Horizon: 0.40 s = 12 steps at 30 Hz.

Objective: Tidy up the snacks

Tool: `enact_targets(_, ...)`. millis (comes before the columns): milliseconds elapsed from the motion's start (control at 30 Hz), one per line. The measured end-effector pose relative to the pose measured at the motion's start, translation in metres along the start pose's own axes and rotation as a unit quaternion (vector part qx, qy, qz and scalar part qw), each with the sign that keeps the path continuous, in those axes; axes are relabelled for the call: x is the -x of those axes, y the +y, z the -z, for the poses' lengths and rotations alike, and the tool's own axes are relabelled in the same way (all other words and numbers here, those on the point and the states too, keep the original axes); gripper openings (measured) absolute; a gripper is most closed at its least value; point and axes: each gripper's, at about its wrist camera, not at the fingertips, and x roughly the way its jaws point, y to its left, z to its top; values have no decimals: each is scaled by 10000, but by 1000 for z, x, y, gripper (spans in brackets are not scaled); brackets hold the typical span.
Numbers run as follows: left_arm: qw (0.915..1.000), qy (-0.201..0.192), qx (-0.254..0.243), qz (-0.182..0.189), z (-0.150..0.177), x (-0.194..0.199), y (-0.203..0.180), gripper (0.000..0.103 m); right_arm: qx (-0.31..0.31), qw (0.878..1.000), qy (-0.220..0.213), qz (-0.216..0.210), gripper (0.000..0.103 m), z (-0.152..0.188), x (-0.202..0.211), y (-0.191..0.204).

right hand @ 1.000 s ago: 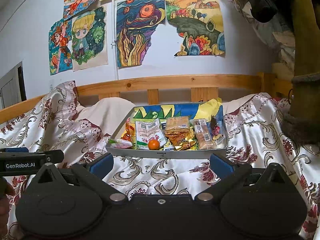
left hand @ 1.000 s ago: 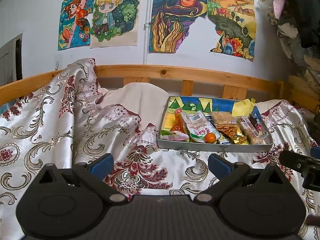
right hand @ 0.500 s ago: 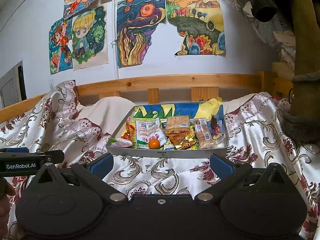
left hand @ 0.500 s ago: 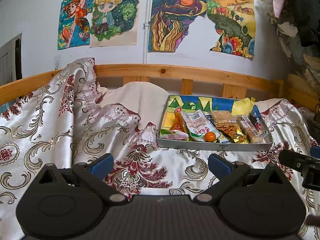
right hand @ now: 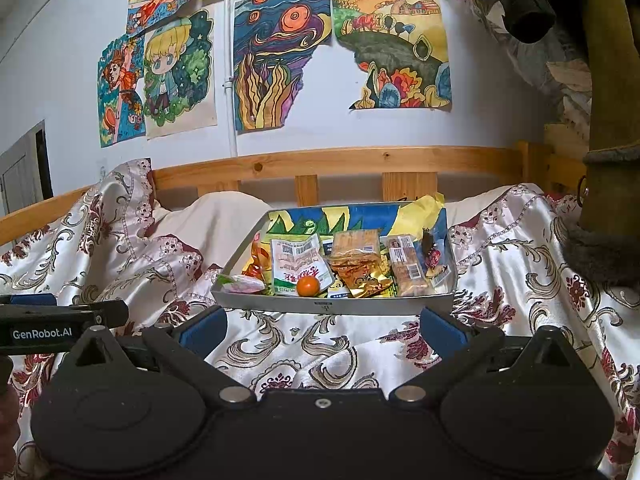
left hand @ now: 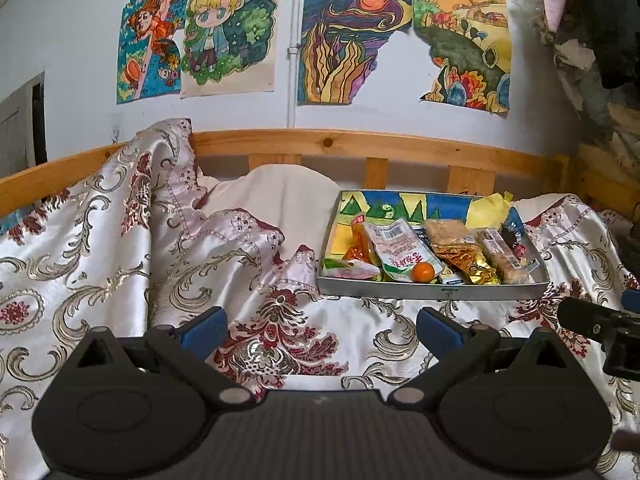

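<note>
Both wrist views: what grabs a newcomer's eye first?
The metal tray of snacks, sitting on the patterned bedspread ahead of both open tools, with a small orange fruit against its near rim. Behind it, bright hand-coloured drawings cover the wall above the wooden bed rail.

Home bedroom, likely child's. Wooden bed rail along white wall; floral satin bedspread over mattress; hand-coloured drawings taped above; clothes hanging at right.
</note>
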Motion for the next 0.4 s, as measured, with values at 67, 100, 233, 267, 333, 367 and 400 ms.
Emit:
enact_targets(67,10000,-14,-19,2,0,0,0,102,1,10000,1,2,102,0,0,0)
enact_targets(100,10000,-20,-17,-3,0,0,0,103,1,10000,2,2,102,0,0,0)
enact_targets(233,10000,-47,-29,-8,-1,0,1,102,3,10000,4,4,102,0,0,0)
enact_targets(267,10000,-53,-35,-5,-1,0,1,102,3,10000,5,3,102,0,0,0)
enact_targets(333,10000,-49,-37,0,-1,0,1,102,2,10000,7,5,102,0,0,0)
enact_targets(367,10000,-41,-36,-7,-1,0,1,102,2,10000,8,5,102,0,0,0)
enact_targets(400,10000,-26,-41,-9,-1,-1,1,102,3,10000,15,5,102,1,0,0)
